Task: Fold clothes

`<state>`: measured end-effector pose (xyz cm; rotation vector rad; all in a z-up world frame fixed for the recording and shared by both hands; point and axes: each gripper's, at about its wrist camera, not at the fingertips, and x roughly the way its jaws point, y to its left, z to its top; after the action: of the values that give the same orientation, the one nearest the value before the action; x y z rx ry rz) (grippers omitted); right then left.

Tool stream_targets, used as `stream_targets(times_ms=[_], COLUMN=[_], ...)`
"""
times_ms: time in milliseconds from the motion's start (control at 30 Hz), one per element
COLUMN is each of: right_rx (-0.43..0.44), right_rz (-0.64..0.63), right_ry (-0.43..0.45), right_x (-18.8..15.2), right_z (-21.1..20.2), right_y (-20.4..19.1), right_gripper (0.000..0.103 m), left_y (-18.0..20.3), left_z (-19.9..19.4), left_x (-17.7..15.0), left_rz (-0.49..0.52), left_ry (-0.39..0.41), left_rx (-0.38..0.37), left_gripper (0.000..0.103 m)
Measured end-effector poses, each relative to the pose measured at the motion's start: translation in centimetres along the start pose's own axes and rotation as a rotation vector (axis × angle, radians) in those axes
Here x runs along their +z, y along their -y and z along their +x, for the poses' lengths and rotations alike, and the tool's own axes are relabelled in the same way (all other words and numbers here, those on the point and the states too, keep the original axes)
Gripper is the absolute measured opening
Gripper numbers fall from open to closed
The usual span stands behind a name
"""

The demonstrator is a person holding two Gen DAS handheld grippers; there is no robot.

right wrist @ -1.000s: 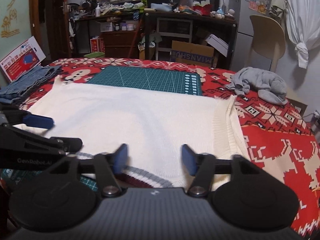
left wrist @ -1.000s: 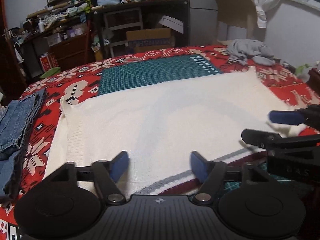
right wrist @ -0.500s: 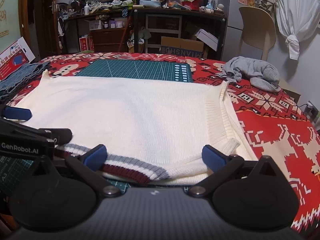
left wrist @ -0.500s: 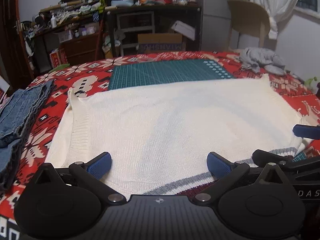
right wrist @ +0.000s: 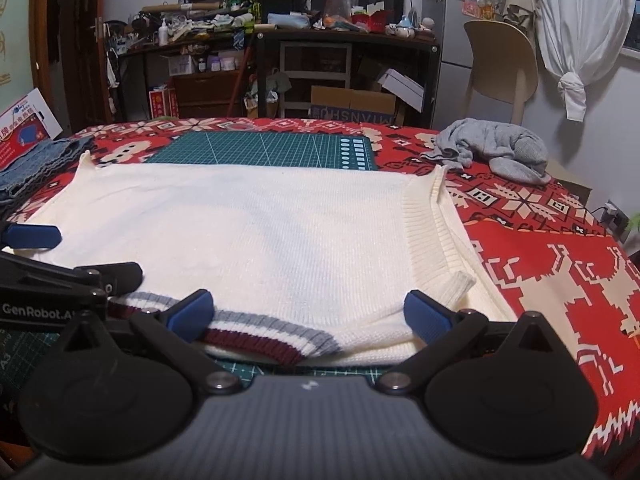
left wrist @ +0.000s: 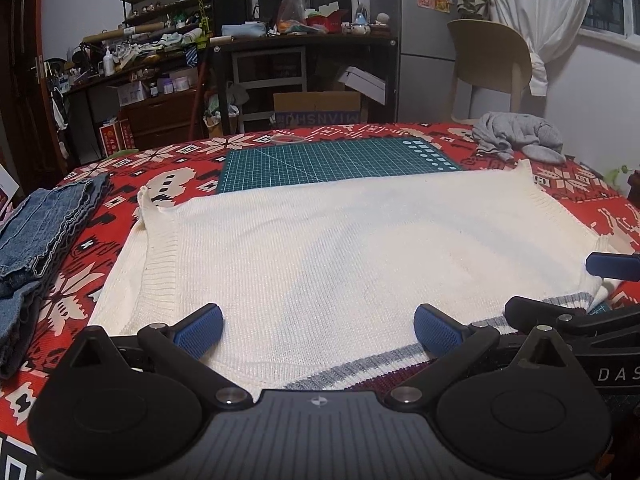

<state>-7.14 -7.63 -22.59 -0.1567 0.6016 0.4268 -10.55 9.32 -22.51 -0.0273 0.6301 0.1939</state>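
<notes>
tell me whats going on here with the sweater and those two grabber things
A person is folding clothes with a handheld gripper in each hand. The cream sweater lies folded flat on the red patterned cloth. The left gripper and right gripper are both open at its near edge, gripping nothing. Folded jeans sit left.

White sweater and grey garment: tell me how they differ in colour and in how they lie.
The white sweater is cream with striped trim; the grey garment is plain grey. The white sweater lies spread flat near the grippers; the grey garment sits crumpled in a heap at the far right. Both rest on the red patterned cloth.
</notes>
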Motion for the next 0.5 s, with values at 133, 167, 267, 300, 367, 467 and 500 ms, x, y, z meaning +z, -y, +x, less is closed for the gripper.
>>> stream_targets(times_ms=[133, 167, 267, 300, 367, 467, 500], right_rx=[0.006, 0.004, -0.004, -0.004, -0.004, 0.005, 0.012], right_rz=[0.005, 0.004, 0.003, 0.002, -0.007, -0.01, -0.01], right_ry=[-0.004, -0.01, -0.021, -0.024, -0.038, -0.057, -0.063], right_x=[0.06, 0.15, 0.26, 0.29, 0.46, 0.77, 0.85], right_z=[0.05, 0.09, 0.22, 0.26, 0.35, 0.47, 0.44], right_y=[0.14, 0.09, -0.07, -0.08, -0.1, 0.05, 0.15], right_gripper=[0.102, 0.102, 0.102, 0.102, 0.102, 0.102, 0.102], left_y=[-0.06, -0.07, -0.1, -0.1, -0.12, -0.24, -0.32], left_z=[0.07, 0.12, 0.2, 0.22, 0.18, 0.16, 0.13], left_x=[0.17, 0.2, 0.36, 0.38, 0.29, 0.4, 0.49], left_rz=[-0.002, -0.002, 0.003, 0.006, 0.008, 0.008, 0.006], left_ry=[-0.009, -0.011, -0.02, -0.022, -0.019, -0.025, -0.029], left_rx=[-0.003, -0.003, -0.002, -0.002, -0.005, -0.009, -0.012], left_gripper=[0.103, 0.103, 0.103, 0.103, 0.103, 0.103, 0.101])
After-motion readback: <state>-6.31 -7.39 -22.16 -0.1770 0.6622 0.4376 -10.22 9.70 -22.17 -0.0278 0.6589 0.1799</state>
